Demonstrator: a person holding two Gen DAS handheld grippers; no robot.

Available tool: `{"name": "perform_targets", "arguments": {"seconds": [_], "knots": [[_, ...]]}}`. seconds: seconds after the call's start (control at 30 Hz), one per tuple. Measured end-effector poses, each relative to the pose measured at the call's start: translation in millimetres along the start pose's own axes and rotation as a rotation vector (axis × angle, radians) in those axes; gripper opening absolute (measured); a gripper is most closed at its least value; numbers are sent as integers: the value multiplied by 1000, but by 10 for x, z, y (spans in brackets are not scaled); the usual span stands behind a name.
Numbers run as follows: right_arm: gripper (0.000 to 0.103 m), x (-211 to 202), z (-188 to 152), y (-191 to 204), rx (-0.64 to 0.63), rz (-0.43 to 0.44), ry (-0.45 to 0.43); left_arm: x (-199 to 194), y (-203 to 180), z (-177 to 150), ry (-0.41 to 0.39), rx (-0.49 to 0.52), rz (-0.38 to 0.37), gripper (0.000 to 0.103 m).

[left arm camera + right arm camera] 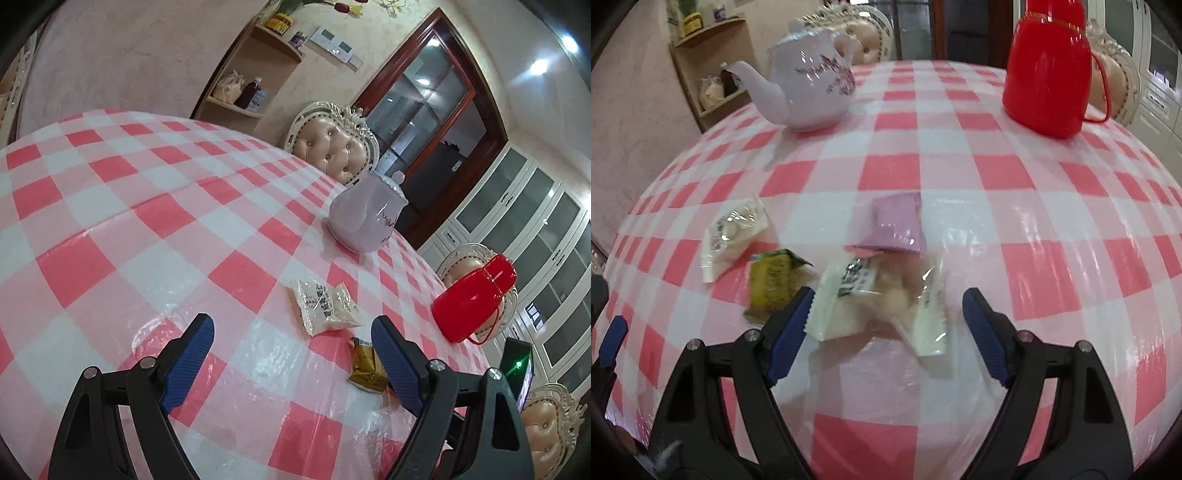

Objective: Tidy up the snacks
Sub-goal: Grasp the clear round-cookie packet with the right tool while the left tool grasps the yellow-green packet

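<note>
Right gripper (886, 314) released, nothing held; clear snack pack (875, 299) lies on the desk (1052, 221) between its fingertips, purple pack (895, 223) just beyond, green pack (772, 286) off the left finger, white pack (735, 236) further left. Judgement: drop lower and clamp the flat body, not the crinkly end seal. Left gripper (291, 350) also released, empty, white pack (325, 304) just ahead. Right view is blurred, labels unreadable; green pack partly hidden behind a finger in both views
</note>
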State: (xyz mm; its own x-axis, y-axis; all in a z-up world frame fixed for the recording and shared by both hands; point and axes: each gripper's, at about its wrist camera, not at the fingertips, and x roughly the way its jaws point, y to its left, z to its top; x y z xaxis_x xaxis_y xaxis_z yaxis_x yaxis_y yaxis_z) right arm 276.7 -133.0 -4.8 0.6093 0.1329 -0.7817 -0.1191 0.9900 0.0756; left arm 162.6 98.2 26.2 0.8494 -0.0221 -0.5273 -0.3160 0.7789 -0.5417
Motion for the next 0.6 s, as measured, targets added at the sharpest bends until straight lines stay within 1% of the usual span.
{"name": "perform_targets", "arguments": {"seconds": [0.13, 0.23, 0.27, 0.33, 0.37, 0.4, 0.5, 0.6], "knots": [[83, 56, 83, 53, -26, -8, -5, 9, 11, -10, 10, 2, 4, 88], [83, 130, 133, 63, -36, -22, 9, 23, -11, -18, 17, 13, 2, 88], [81, 136, 133, 72, -45, -27, 8, 37, -28, -24, 24, 21, 1, 88], [61, 101, 101, 71, -60, -51, 0, 62, -63, -44, 38, 38, -2, 88], [56, 59, 72, 57, -70, -69, -9, 77, -97, -60, 50, 56, -5, 88], [52, 7, 39, 29, -70, -64, -15, 84, -119, -69, 54, 68, -7, 88], [49, -212, -113, -118, -52, -47, -40, 121, -204, -115, 83, 107, -30, 88], [49, -501, -344, -309, -19, -22, -62, 206, -337, -202, 143, 163, -54, 88]]}}
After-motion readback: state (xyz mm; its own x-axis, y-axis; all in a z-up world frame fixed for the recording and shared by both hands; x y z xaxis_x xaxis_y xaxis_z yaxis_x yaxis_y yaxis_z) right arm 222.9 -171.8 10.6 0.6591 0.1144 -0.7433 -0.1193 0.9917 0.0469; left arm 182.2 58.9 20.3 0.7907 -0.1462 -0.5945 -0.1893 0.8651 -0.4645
